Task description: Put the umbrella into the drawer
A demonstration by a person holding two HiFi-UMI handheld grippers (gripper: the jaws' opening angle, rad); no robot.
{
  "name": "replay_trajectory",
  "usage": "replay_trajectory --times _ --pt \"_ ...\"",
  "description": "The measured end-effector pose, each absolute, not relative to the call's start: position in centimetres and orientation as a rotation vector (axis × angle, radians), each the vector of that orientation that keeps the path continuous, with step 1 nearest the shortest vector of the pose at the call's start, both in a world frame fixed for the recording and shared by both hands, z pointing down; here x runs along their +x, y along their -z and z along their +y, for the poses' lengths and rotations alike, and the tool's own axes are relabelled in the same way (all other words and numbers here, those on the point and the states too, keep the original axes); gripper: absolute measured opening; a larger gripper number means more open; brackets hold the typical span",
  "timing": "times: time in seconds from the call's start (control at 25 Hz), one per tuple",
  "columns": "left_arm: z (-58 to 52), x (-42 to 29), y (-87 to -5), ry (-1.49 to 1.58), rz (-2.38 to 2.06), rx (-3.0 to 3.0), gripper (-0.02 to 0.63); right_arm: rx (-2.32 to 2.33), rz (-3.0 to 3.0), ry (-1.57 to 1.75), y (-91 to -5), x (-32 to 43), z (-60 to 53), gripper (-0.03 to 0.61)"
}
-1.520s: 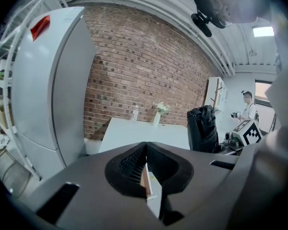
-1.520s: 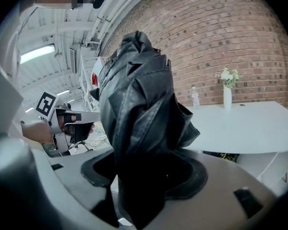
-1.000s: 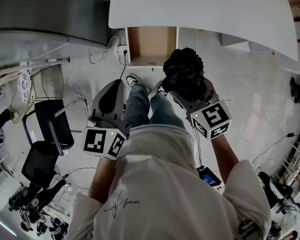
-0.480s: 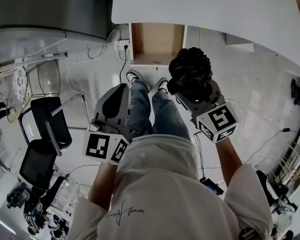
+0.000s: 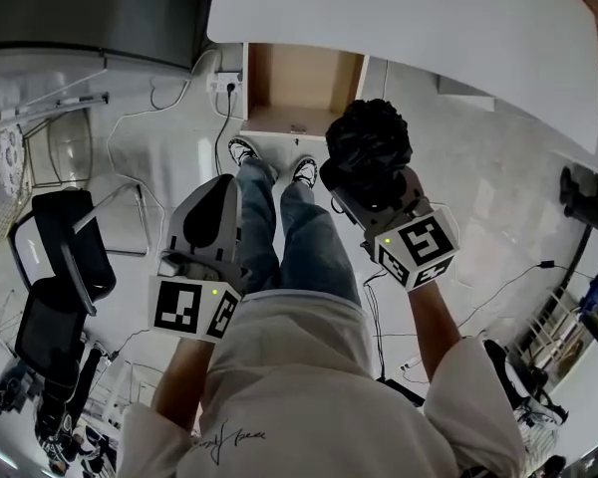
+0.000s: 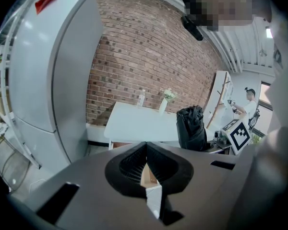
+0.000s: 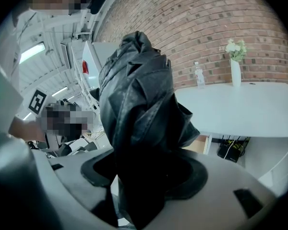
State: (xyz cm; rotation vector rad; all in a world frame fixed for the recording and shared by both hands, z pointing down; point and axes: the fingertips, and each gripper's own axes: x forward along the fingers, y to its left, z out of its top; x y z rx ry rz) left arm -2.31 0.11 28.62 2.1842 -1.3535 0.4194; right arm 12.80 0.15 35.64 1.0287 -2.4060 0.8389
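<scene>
Right claw (image 7: 144,176), clamped on the upright folded umbrella (image 5: 369,145), hovers just short of the open drawer (image 5: 297,80) ahead; left claw (image 6: 146,169) closed, empty.

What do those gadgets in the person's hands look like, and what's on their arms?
The left gripper and right gripper are grey plastic shells with black ribbed mouths. Each carries a white cube printed with black square markers, with a small green light. The arms come out of loose cream sleeves.
</scene>
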Motion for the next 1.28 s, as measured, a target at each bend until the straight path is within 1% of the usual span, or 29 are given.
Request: replay_trajectory --times 0.28,0.64,1.0,1.28 --pt "-0.2 -2.9 -29.6 -0.416 -1.32 2.184 0.017 1.005 -2.381 -0.835 -37.4 12.2 -0.3 0.284" --pt "-2.3 -6.0 -35.9 -0.434 -1.289 2.102 0.017 0.953 -2.333 -0.869 -44.6 9.0 -3.5 0.284" --pt "-1.5 -5.9 -36.7 -0.446 -1.279 2.072 0.017 0.923 -2.299 -0.835 -46.3 9.2 -3.5 0.284" --pt "-3.3 -7.0 -40.1 -0.462 -1.275 2.032 0.017 0.898 -2.255 -0.838 -50.2 9.0 -5.5 0.284"
